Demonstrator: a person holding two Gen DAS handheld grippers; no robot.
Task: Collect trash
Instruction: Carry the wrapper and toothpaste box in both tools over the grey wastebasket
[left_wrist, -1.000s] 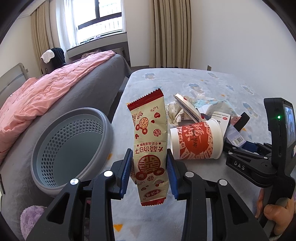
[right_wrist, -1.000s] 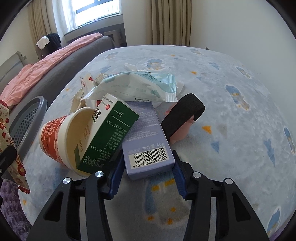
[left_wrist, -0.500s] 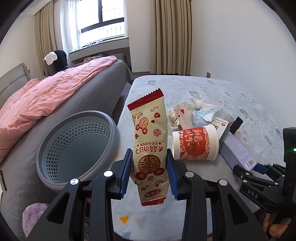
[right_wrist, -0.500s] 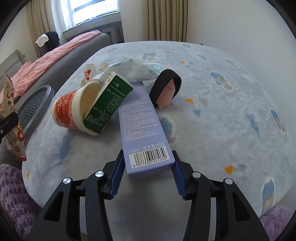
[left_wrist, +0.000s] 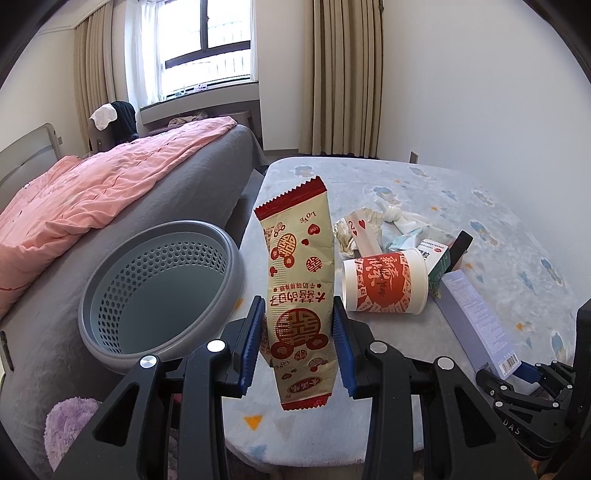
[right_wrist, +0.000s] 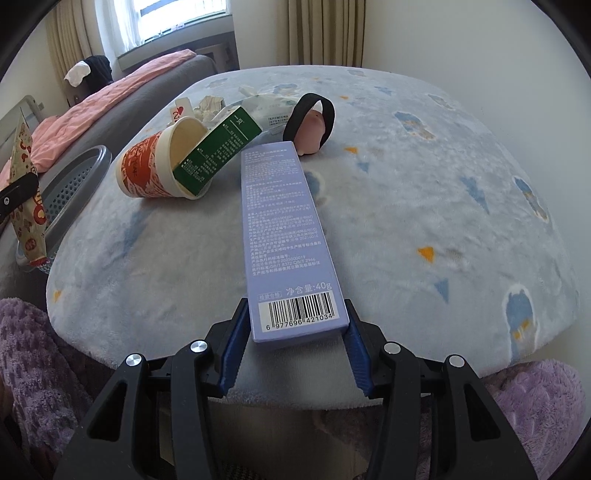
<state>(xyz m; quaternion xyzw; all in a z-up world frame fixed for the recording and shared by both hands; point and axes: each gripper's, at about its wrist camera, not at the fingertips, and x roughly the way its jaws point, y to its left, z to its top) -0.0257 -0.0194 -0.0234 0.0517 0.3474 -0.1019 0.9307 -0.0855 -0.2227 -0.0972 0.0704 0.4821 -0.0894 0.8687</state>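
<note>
My left gripper (left_wrist: 299, 341) is shut on a red and cream snack wrapper (left_wrist: 299, 284), which stands upright between the blue pads, just right of the grey perforated basket (left_wrist: 110, 280). My right gripper (right_wrist: 293, 345) is shut on the barcode end of a long lilac box (right_wrist: 282, 221), held above the near edge of the blue table. The same lilac box (left_wrist: 476, 317) and the right gripper (left_wrist: 532, 373) show at the lower right of the left wrist view. The wrapper (right_wrist: 24, 184) and basket (right_wrist: 70, 184) sit at the left edge of the right wrist view.
On the blue fleece table (right_wrist: 424, 184) lie a tipped red paper cup (right_wrist: 155, 166) with a green box (right_wrist: 218, 147) in its mouth, crumpled tissues (left_wrist: 354, 232), a plastic wrapper (right_wrist: 269, 107) and a pink toy with a black band (right_wrist: 312, 129). A bed with a pink quilt (left_wrist: 92, 192) lies left.
My right gripper has drawn the lilac box back from the pile toward the table's near edge. The left gripper, still holding the wrapper, has backed off a little, and the basket shows more fully.
</note>
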